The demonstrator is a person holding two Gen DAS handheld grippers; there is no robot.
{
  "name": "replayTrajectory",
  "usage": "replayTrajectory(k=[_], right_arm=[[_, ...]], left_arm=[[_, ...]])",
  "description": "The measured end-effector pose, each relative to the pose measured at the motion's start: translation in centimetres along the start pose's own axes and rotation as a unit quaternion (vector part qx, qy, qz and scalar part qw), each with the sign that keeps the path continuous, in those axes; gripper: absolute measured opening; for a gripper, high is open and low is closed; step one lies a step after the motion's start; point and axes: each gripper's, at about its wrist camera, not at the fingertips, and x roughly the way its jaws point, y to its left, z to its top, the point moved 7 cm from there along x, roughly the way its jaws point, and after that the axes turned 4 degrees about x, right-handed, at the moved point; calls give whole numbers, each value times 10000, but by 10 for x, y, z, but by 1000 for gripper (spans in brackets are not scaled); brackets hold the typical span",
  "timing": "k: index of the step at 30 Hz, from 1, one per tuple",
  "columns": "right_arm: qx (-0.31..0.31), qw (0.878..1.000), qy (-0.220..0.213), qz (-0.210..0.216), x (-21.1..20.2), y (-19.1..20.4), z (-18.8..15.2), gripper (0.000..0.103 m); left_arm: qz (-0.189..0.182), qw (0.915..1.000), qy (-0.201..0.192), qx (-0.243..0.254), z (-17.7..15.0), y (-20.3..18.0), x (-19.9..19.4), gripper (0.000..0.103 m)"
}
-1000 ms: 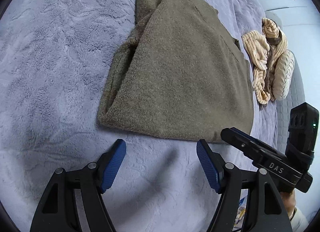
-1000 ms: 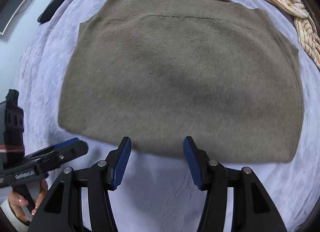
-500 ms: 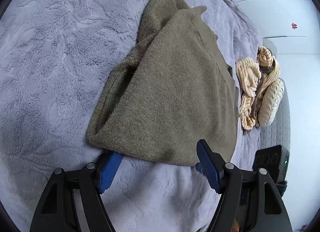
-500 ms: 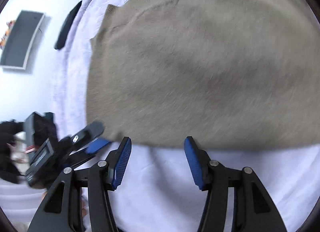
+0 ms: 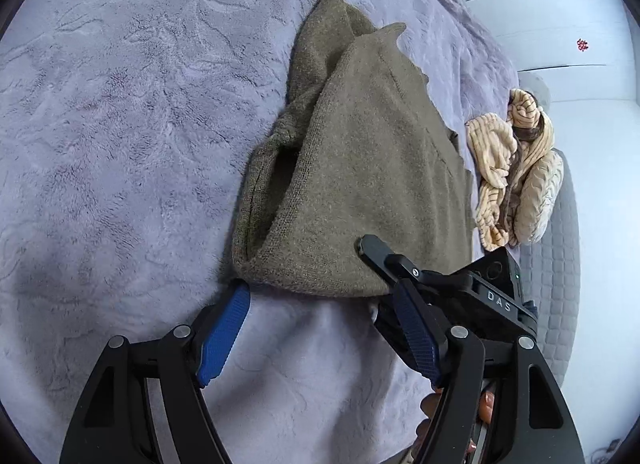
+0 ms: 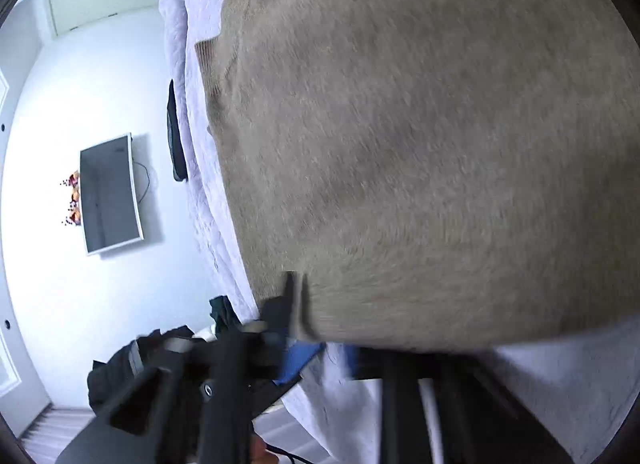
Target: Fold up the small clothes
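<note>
Garment: an olive knit sweater (image 5: 360, 192) lies on the lavender plush bedspread (image 5: 120, 124), running from the frame centre toward 12 o'clock in the left wrist view; one side is already doubled over, with a loose pocket of cloth open along its 9 o'clock edge.
Left gripper (image 5: 320, 328): fingers apart, nothing between them — the blue pad at 7 o'clock sits just under the sweater's near corner without clamping it.
Right gripper (image 5: 384, 260): fingers together; in the left wrist view its black tip rests over the near hem at about 4 o'clock of the sweater, and it appears pinched on that hem, though the right wrist view is too blurred to confirm cloth between the pads.
Step in hand: taking hold of the near hem for the next fold, judged from both tools meeting at that edge.
Next move calls for: the left fingers closing on the near corner, then both lifting the hem toward 12 o'clock evenly, so the layers do not slide.
Edges: the hem corners lie near each gripper; the far neckline is free.
Open room: broad bare bedspread toward 9 and 10 o'clock — a cream ribbed garment (image 5: 516, 172) crowds 3 o'clock, just beside the sweater.
</note>
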Motion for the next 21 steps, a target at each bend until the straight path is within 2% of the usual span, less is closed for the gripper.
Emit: replayTrajectory(k=[3, 7, 9, 10, 17, 19, 21], right_arm=[[-92, 9992, -137, 373, -16, 20, 7, 10], [-90, 9975, -72, 697, -24, 32, 9, 10], [-20, 9969, -4, 789, -22, 31, 3, 10], [43, 9966, 0, 825, -26, 27, 3, 10], [-4, 9984, 214, 523, -20, 25, -7, 10], [-132, 9989, 318, 303, -12, 28, -10, 10], [-367, 9977, 524, -201, -15, 24, -16, 14]], left_arm=[[-466, 9988, -44, -140, -1, -11, -1, 74], [-1036, 9940, -142, -331, 5, -29, 4, 74], [-1177, 9921, -167, -407, 9, -34, 11, 74], [-1219, 9914, -194, -434, 11, -36, 13, 79], [-969, 9921, -340, -720, 28, -27, 35, 79], [-812, 9937, -407, -662, 34, -27, 40, 79], [-632, 9952, -441, -609, 39, -27, 44, 79]])
